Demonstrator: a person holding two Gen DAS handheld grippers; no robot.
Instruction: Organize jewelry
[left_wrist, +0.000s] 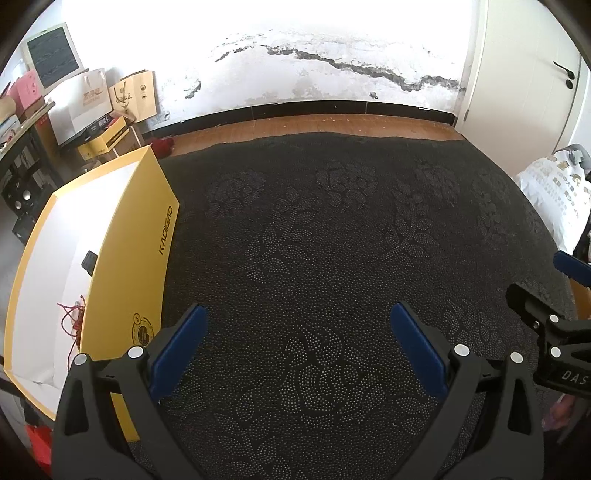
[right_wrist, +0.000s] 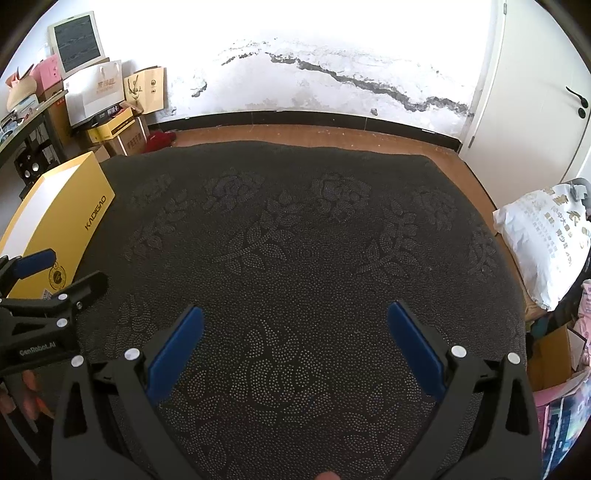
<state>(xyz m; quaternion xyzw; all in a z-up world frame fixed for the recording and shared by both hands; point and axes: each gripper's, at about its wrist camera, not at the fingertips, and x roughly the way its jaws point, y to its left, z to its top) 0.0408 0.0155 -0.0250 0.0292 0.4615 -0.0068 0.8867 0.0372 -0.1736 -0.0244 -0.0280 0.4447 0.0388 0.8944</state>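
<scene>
An open yellow box (left_wrist: 129, 251) with a white inside stands at the left edge of the black patterned mat (left_wrist: 314, 258). Inside it lie a red cord piece (left_wrist: 72, 321) and a small black item (left_wrist: 88, 261). My left gripper (left_wrist: 299, 314) is open and empty, low over the mat just right of the box. My right gripper (right_wrist: 295, 312) is open and empty over the mat's near middle. The box (right_wrist: 55, 229) shows at the left of the right wrist view, with the left gripper's fingers (right_wrist: 35, 264) in front of it. The right gripper's fingers (left_wrist: 532, 306) show at the right edge of the left wrist view.
Paper bags and cartons (left_wrist: 99, 107) are stacked at the back left beside a dark shelf (left_wrist: 22, 173). A white printed sack (right_wrist: 546, 240) lies right of the mat. A wooden floor strip (left_wrist: 314, 125) and a white door (right_wrist: 535, 92) lie beyond.
</scene>
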